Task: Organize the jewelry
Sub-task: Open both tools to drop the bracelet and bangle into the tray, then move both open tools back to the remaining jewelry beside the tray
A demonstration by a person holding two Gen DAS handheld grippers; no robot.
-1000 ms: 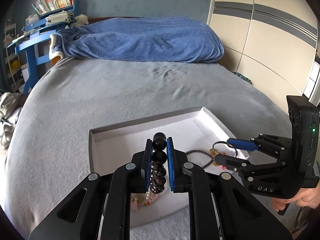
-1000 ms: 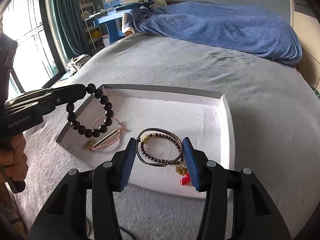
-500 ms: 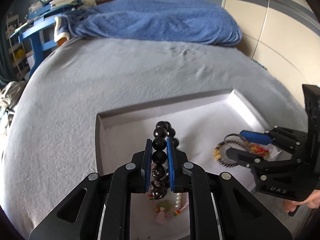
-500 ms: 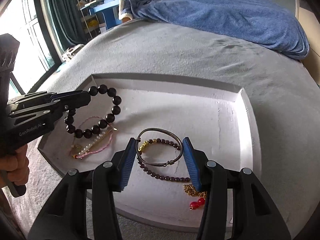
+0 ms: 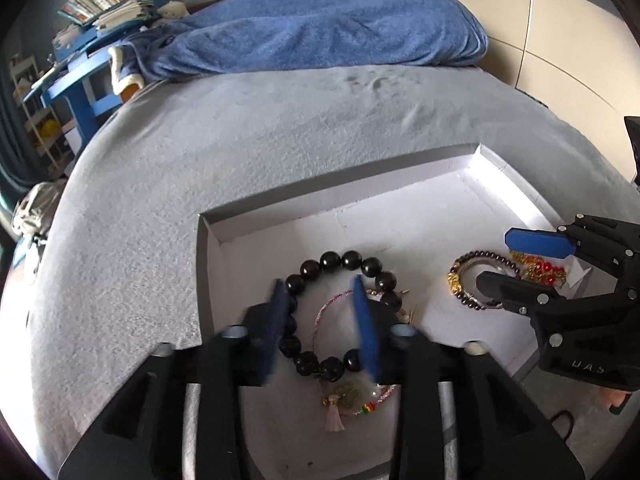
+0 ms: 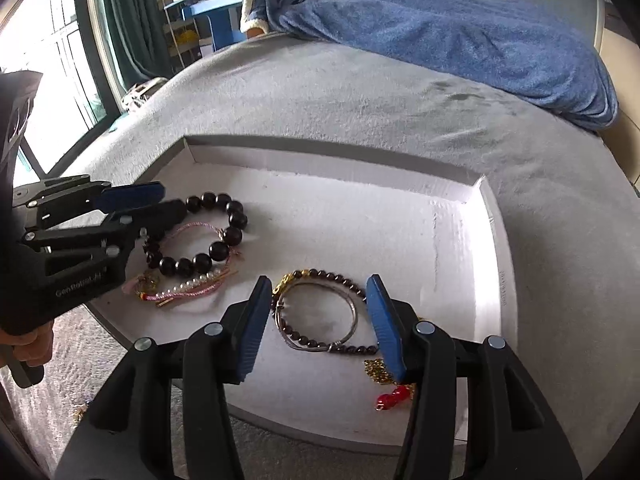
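A shallow white tray [image 5: 408, 216] [image 6: 460, 240] lies on the grey bed. A black bead bracelet [image 5: 348, 260] [image 6: 216, 236] lies flat in its left part, over a pink cord bracelet [image 5: 332, 312] [image 6: 192, 288]. My left gripper [image 5: 320, 288] [image 6: 168, 200] is open just above the black bracelet, its fingers straddling it. My right gripper [image 6: 320, 292] [image 5: 496, 260] is open and empty over a silver bangle [image 6: 320, 320] and a dark small-bead bracelet [image 6: 332, 276] [image 5: 468, 276]. A gold and red piece [image 6: 388, 384] [image 5: 540, 270] lies beside them.
A blue blanket [image 5: 320, 28] [image 6: 460, 40] is heaped at the far end of the bed. A blue desk with books [image 5: 88, 64] stands at the far left, a window with curtains [image 6: 80, 40] to the left, and a wardrobe [image 5: 560, 32] to the right.
My left gripper has lowered into the tray and opened, letting go of the black bead bracelet, which now lies flat. The right gripper stays open over the bangle.
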